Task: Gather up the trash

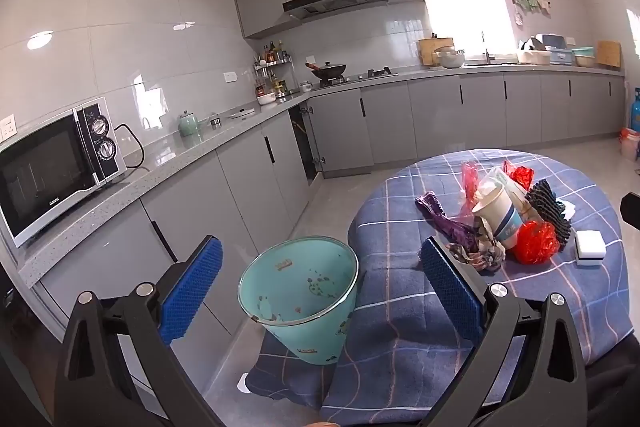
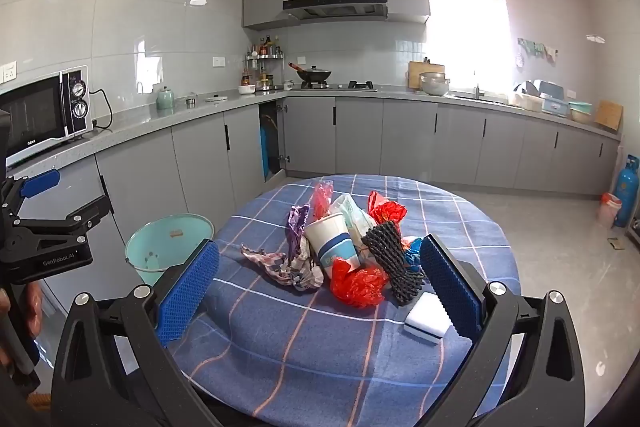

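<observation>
A: Any readable text anywhere?

B: Only two bits. "GenRobot.AI" in pale letters on the black body of the left tool [image 2: 40, 183], seen from the right wrist view. Also a small brand mark at the lower left corner of the microwave [image 1: 56, 171] door, looks like "Galanz" but too small to be sure.

A: Anything on the paper cup [image 2: 334, 241]?

B: Blue band with pale lettering, too blurry to read. Same for the printed bits on the teal bin [image 1: 304, 301].
</observation>
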{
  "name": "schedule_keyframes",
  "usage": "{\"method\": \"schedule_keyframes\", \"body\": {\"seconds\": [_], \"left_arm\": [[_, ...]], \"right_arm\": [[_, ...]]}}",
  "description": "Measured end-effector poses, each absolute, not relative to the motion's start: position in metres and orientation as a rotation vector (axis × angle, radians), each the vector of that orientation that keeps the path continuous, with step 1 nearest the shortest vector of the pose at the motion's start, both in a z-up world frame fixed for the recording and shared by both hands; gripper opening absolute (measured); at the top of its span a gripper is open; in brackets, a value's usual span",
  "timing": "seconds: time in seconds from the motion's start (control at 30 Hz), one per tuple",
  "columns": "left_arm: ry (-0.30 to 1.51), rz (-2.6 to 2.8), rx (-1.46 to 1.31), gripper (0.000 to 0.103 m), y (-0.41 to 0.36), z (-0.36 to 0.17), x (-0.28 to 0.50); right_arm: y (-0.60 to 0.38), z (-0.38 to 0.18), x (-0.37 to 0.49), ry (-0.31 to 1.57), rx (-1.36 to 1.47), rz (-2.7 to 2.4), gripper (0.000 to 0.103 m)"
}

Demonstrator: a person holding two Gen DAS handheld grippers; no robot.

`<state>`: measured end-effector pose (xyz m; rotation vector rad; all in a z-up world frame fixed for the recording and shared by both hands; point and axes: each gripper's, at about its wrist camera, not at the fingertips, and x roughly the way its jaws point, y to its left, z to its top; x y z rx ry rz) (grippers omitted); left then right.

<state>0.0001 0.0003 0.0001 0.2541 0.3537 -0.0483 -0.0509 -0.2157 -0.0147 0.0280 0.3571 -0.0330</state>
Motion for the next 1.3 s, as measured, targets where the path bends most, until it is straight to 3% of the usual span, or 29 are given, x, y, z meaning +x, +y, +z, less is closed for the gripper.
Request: {"method": "schedule_keyframes", "body": {"seconds": [1.3], "left_arm": [[0.352,-0.042,0.251,0.098,0.007,0.004,0.002]], "right_arm": [[-0.215,-0.023,-0.046,0.378,0.029,-0.021,0.099]]}}
